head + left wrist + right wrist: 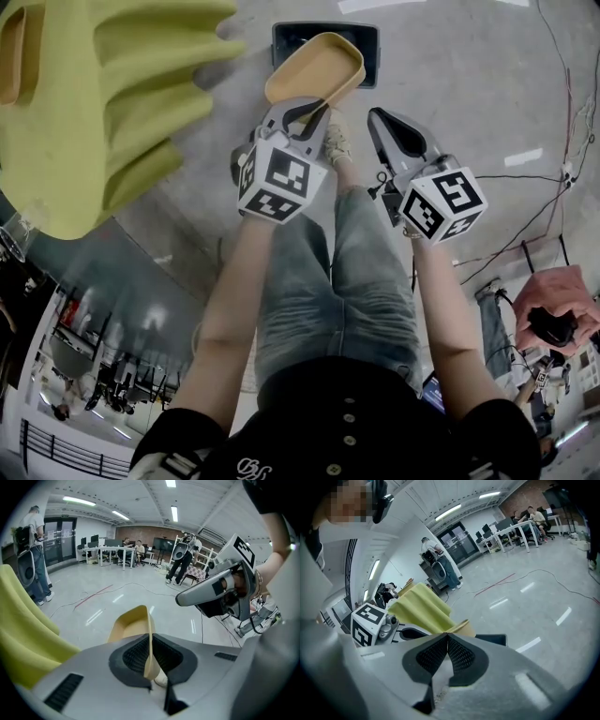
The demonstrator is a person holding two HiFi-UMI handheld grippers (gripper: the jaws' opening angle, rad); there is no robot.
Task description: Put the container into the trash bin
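A tan, boat-shaped container (317, 67) hangs over the dark rectangular trash bin (367, 42) on the floor. My left gripper (314, 109) is shut on the container's near rim; in the left gripper view the thin rim (150, 644) stands pinched between the dark pads. My right gripper (375, 116) hangs just right of it, shut with nothing between its jaws (447, 636). In the right gripper view the container's edge (464, 626) and the bin's rim (494, 640) peek out beyond the jaws.
A large yellow-green ribbed seat (103, 103) fills the left of the head view. Cables (553, 178) trail over the grey floor at right, near a pink cloth (553, 291). The person's legs and shoes (336, 141) stand just behind the bin. People and desks are far off.
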